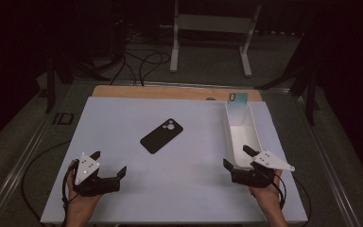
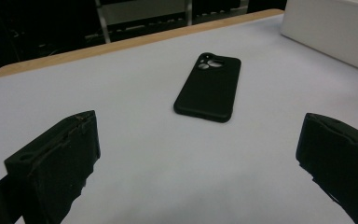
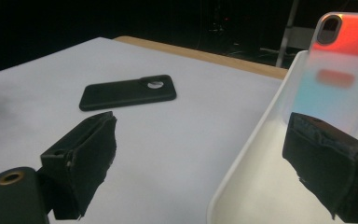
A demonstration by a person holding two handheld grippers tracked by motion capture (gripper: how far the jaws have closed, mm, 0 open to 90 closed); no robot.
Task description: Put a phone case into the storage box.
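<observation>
- Left hand-held gripper point(image 1: 108, 163) low over the near left of the white-topped table point(image 1: 123, 198), jaws spread wide, gripping nothing.
- Seen along those jaws in the left gripper view: flat black rectangular phone case point(image 2: 209, 87) lying camera-cutout end away, straight ahead between the two black jaws and well apart from them.
- Same black phone case point(image 1: 161, 135) near the middle of the table in the high view, lying at a slant, back side up, round camera openings at its far end.
- Right hand-held gripper point(image 1: 237, 158) at the near end of the long white rectangular plastic tray point(image 1: 229, 135), jaws parted and empty, one over the tray's inside, the other outside its left wall.
- Glossy iridescent phone case point(image 1: 238, 108) leaning upright against the far end of the tray, camera cutout at the top; in the right gripper view showing red at the top point(image 3: 342, 60), pale blue lower down.
- Light wooden table edge point(image 1: 170, 91) bare along the far side.
- Grey floor with black cables point(image 1: 144, 61) and a white metal stand point(image 1: 212, 28) beyond the table.
</observation>
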